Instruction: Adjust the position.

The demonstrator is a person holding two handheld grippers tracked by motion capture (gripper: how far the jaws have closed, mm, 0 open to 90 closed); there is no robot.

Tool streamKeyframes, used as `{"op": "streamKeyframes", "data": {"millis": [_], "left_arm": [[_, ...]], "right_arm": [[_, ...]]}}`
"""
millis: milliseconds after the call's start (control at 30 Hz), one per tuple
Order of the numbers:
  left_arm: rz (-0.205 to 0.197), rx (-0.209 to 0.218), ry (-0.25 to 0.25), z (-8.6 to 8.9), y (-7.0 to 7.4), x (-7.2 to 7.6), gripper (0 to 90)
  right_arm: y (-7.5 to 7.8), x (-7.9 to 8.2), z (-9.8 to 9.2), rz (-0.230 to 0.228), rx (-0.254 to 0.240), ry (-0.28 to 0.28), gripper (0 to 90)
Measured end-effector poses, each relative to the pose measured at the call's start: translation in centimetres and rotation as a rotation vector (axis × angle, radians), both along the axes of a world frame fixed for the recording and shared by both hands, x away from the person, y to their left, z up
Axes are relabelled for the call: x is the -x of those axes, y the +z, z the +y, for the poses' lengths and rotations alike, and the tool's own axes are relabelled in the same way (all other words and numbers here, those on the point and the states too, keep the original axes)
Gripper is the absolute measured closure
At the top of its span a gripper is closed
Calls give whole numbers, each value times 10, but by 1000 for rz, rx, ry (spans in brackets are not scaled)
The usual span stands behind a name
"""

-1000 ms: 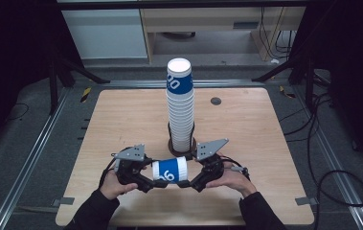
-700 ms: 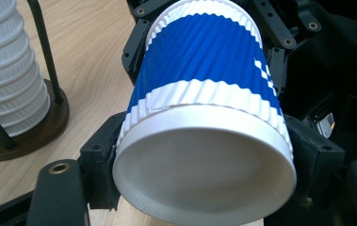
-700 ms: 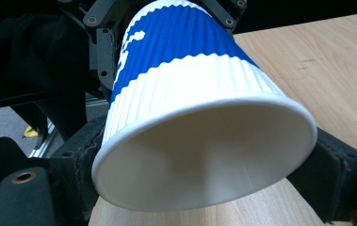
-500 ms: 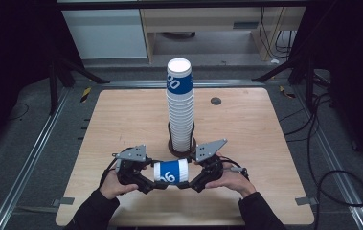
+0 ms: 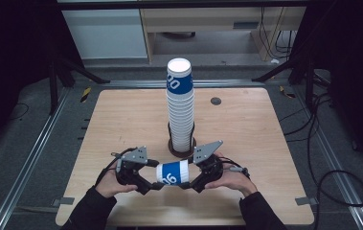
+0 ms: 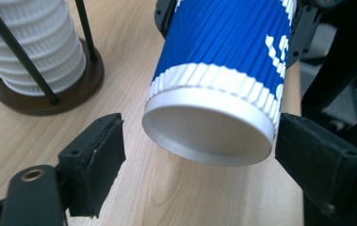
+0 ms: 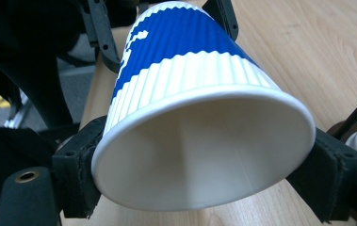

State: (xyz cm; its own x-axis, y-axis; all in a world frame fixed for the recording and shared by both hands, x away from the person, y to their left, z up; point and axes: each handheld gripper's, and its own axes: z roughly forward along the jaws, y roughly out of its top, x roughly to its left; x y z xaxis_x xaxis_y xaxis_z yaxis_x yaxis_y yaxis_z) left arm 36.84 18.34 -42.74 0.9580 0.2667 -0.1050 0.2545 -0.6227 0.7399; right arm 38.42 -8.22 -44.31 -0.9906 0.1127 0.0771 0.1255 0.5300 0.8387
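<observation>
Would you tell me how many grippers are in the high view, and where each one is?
2. The left gripper sits at the base end of the blue-and-white cup; the right gripper sits at its open rim end, near the table's front edge.

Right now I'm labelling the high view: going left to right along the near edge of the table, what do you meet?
Left hand → left claw → blue and white cup → right claw → right hand.
</observation>
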Motion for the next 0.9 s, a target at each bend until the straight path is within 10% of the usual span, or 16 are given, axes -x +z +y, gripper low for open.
{"op": "streamKeyframes", "data": {"millis": [300,900], "left_arm": [[-28,-163,-84,-21,-13,9,175],[-22,-120,-73,-12,-9,5,269]], "right_arm": [[-11,5,19,-1,103,55,160],[-4,3,14,8,19,34,94]]}}
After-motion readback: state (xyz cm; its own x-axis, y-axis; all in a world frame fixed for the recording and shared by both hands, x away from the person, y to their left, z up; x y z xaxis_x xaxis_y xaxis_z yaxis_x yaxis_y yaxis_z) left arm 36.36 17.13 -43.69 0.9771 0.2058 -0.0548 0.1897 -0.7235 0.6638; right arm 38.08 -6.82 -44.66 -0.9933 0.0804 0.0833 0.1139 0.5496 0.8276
